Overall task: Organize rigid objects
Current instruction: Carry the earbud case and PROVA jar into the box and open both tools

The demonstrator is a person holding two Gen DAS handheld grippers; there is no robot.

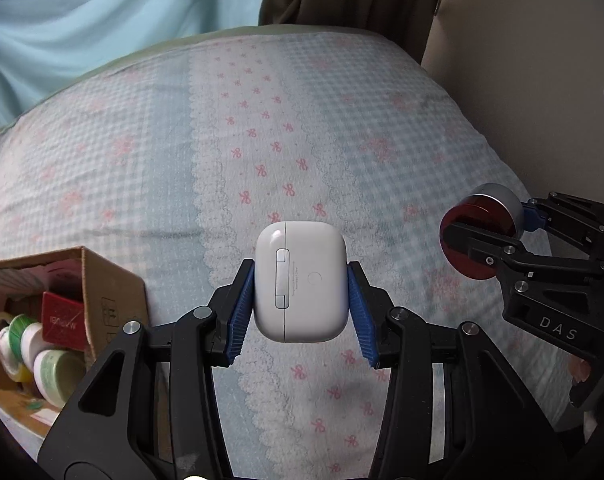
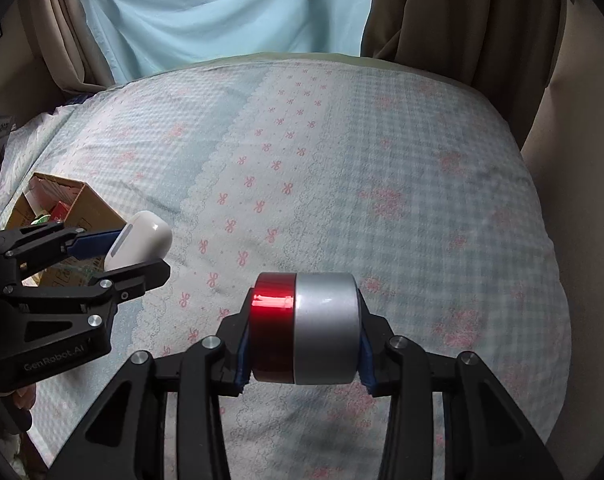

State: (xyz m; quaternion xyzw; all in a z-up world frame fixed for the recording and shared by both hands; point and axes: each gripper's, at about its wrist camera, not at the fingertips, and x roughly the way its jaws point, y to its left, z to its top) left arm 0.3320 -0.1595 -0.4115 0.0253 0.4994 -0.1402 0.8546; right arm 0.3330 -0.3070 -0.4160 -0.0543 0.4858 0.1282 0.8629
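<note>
My left gripper (image 1: 300,304) is shut on a white earbud case (image 1: 300,282), held above the bed with its hinge side facing the camera. It also shows in the right wrist view (image 2: 139,245) at the left. My right gripper (image 2: 304,354) is shut on a red and silver cylinder (image 2: 306,328), gripped across its flat ends. In the left wrist view the cylinder (image 1: 482,226) is at the right, in the right gripper (image 1: 490,236). An open cardboard box (image 1: 101,292) lies at the lower left.
The box holds several tape rolls (image 1: 47,368) and a small red box (image 1: 63,318). It also shows in the right wrist view (image 2: 89,204). The bed has a blue checked cover with pink bows (image 2: 342,180). Curtains (image 2: 221,8) hang behind the bed.
</note>
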